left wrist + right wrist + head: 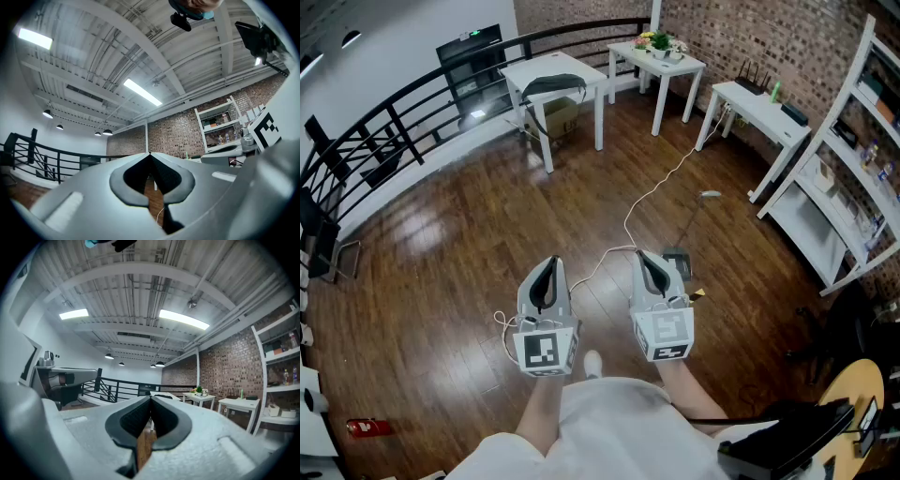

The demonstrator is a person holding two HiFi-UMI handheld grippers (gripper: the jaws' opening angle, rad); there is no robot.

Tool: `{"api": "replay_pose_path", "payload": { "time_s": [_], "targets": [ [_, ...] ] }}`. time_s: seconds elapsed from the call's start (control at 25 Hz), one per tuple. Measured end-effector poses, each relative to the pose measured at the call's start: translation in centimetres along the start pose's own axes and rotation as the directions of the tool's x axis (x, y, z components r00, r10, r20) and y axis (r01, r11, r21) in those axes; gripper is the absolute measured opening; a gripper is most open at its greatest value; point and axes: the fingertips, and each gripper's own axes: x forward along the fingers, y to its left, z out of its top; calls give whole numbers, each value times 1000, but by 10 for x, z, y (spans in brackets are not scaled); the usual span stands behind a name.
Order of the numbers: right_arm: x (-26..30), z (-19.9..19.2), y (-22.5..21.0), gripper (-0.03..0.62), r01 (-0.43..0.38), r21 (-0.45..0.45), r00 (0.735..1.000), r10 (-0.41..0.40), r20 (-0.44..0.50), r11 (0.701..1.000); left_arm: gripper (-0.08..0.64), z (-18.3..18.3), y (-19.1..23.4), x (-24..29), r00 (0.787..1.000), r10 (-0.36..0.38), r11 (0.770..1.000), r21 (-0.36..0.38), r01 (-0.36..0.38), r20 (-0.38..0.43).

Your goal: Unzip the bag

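A dark bag [553,86] lies on a white table [581,71] at the far side of the room, well away from both grippers. My left gripper [551,262] is held low over the wooden floor, pointing forward, with its jaws shut and nothing between them. My right gripper [643,255] is level with it on the right, also shut and empty. In the left gripper view, the left gripper [150,153] shows its pads meeting at the tip. The right gripper view shows the right gripper [151,398] the same way.
A white cable [649,195] runs across the floor from the grippers toward the brick wall. Two more white tables [661,58] [761,105] stand along that wall, and a white shelf unit [853,178] is on the right. A black railing [403,117] curves along the left. A cardboard box [558,117] sits under the bag's table.
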Motion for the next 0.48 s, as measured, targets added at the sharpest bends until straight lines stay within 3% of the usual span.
{"api": "replay_pose_path", "payload": {
  "time_s": [0.36, 0.48],
  "targets": [
    [106, -7, 25, -11, -40, -16, 998, 39, -42, 999, 17, -37, 81, 64, 997, 40, 997, -66, -44, -65],
    [150, -6, 26, -11, -56, -69, 998, 53, -46, 996, 17, -51, 105, 93, 995, 65, 994, -82, -71, -74]
  ]
}}
